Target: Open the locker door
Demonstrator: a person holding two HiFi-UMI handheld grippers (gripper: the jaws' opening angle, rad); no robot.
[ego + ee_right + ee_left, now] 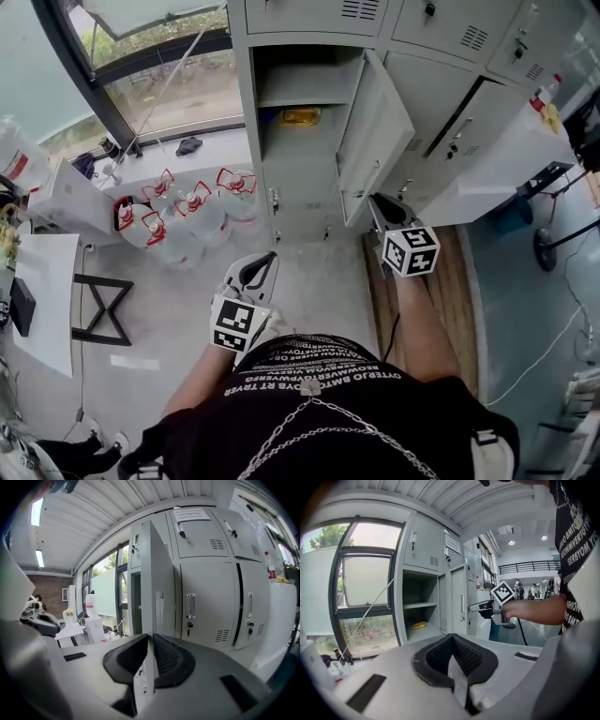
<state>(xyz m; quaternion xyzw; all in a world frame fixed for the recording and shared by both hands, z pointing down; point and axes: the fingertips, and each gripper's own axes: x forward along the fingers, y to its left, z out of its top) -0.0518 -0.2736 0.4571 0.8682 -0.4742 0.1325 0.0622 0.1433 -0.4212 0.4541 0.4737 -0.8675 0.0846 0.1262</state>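
Locker door: the locker door [375,131] [161,573] [458,603] is seen swung out from its compartment [300,84], at about 1 o'clock from the centre of the head view. The door is seen nearly edge-on in the right gripper view.

Right gripper: the right gripper [377,200] [150,637] [471,606] is clenched on the free edge of the locker door. The thin panel is pinched between both pads, with the door rising toward 12 o'clock above the jaws.

Left gripper: the left gripper [270,258] [451,637] is held clenched with nothing in it. It sits at 7 o'clock from the right gripper, well apart from the door, and is pointed toward the open compartment.

Compartment contents: a yellow object [300,116] [418,625] is seen lying on the floor of the compartment, below a shelf.

Floor: water bottles [202,211] are grouped at 10 o'clock from the left gripper. A wooden board [455,281] lies at 5 o'clock from the right gripper.
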